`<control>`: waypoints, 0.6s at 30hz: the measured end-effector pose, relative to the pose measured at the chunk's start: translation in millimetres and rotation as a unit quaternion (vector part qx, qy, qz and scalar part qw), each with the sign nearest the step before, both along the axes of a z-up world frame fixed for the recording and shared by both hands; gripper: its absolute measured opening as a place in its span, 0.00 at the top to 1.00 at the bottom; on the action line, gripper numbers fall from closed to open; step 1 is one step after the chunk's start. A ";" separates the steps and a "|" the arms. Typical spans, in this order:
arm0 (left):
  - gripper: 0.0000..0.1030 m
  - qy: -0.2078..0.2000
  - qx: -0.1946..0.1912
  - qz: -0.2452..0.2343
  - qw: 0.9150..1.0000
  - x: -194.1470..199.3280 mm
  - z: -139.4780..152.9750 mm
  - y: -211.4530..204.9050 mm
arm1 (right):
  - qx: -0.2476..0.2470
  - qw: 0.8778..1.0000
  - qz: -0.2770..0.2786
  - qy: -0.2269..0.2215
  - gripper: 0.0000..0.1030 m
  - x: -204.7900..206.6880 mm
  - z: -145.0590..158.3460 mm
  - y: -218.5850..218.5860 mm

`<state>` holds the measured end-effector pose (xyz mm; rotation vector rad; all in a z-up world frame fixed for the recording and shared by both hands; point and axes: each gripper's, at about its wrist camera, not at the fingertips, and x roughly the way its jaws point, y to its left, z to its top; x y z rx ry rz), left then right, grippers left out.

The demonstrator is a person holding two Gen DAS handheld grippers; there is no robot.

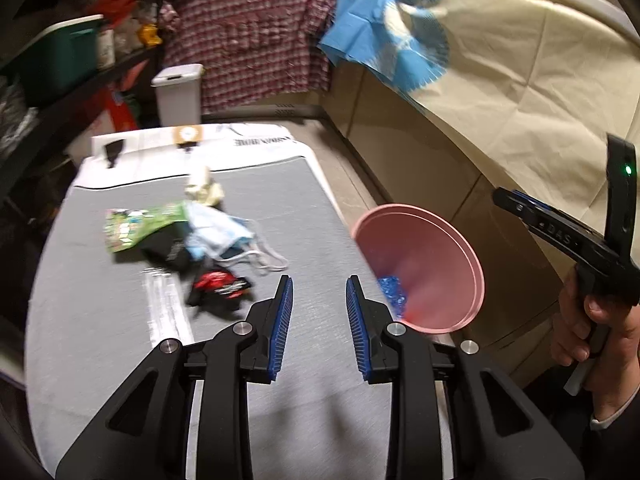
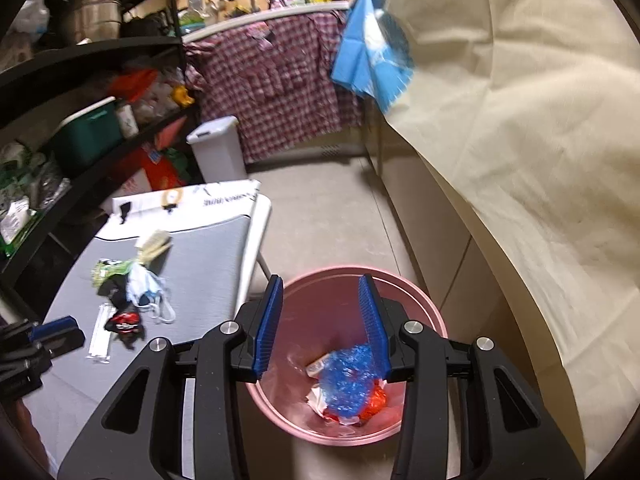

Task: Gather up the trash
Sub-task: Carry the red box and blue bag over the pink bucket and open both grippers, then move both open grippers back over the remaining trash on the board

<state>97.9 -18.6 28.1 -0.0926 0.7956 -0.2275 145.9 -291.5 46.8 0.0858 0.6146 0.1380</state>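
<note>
Right gripper point(image 2: 320, 320), fingers apart and empty, hangs over the bin point(image 2: 436, 320). Left gripper point(image 1: 320, 320), fingers narrowly apart, empty, is nearer the tabletop point(image 1: 100, 340) trash point(image 1: 218, 288), which lies far-left of it.

Both grippers point forward and downward with blue-padded jaws parted and nothing between them, the left gripper point(image 1: 320, 300) narrower than the right gripper point(image 2: 322, 312), whose handle is gripped by the person's right hand point(image 1: 588, 320).
</note>
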 end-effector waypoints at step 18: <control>0.73 0.010 -0.030 0.146 0.989 -15.9 -46.9 119.5 | 0.080 0.987 0.138 0.010 0.84 -10.3 -22.7 132.2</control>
